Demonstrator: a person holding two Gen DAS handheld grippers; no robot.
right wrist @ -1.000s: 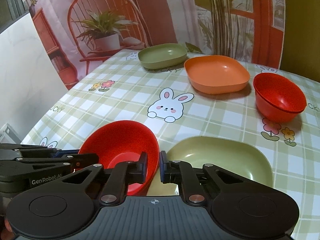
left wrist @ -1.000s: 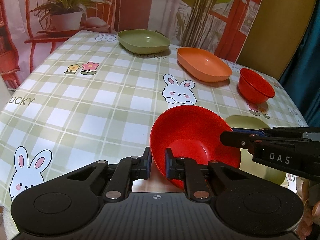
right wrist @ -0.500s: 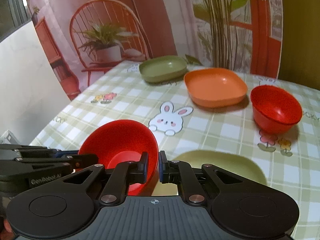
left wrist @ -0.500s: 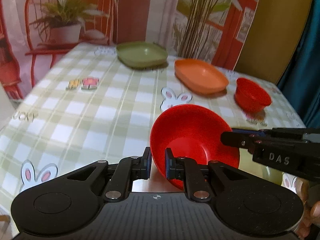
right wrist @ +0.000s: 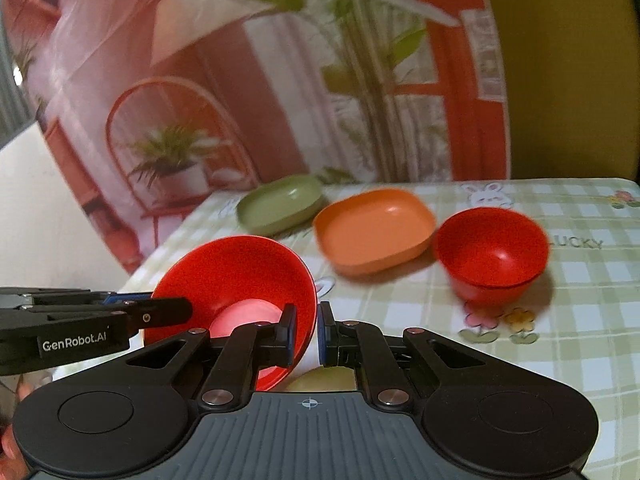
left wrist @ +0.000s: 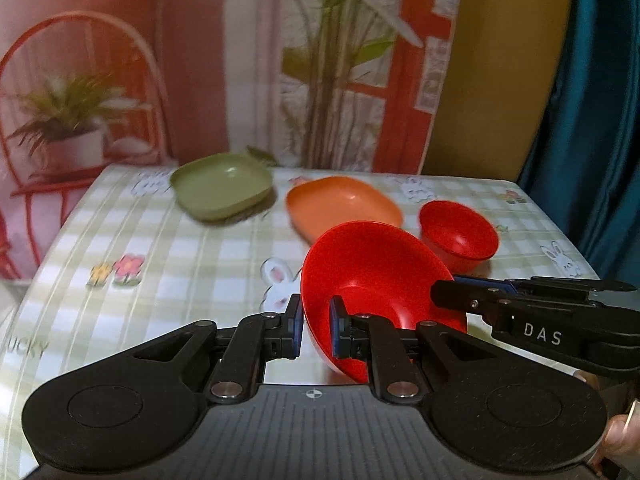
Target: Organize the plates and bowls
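Note:
Both grippers hold one red bowl in the air above the table. My left gripper is shut on its near-left rim. My right gripper is shut on the opposite rim and shows in the left wrist view as a black arm entering from the right. The left gripper's arm enters the right wrist view from the left. A second red bowl stands on the table beyond. An orange plate and a green plate lie further back.
The table wears a green checked cloth with rabbits and flowers. Under the right gripper a sliver of another green plate shows. A printed backdrop with a chair and plants hangs behind, and a teal curtain at right.
Both grippers have lifted the red bowl up off the table and carried it forward toward the far dishes. The views have tilted and the near green plate has dropped almost out of sight.

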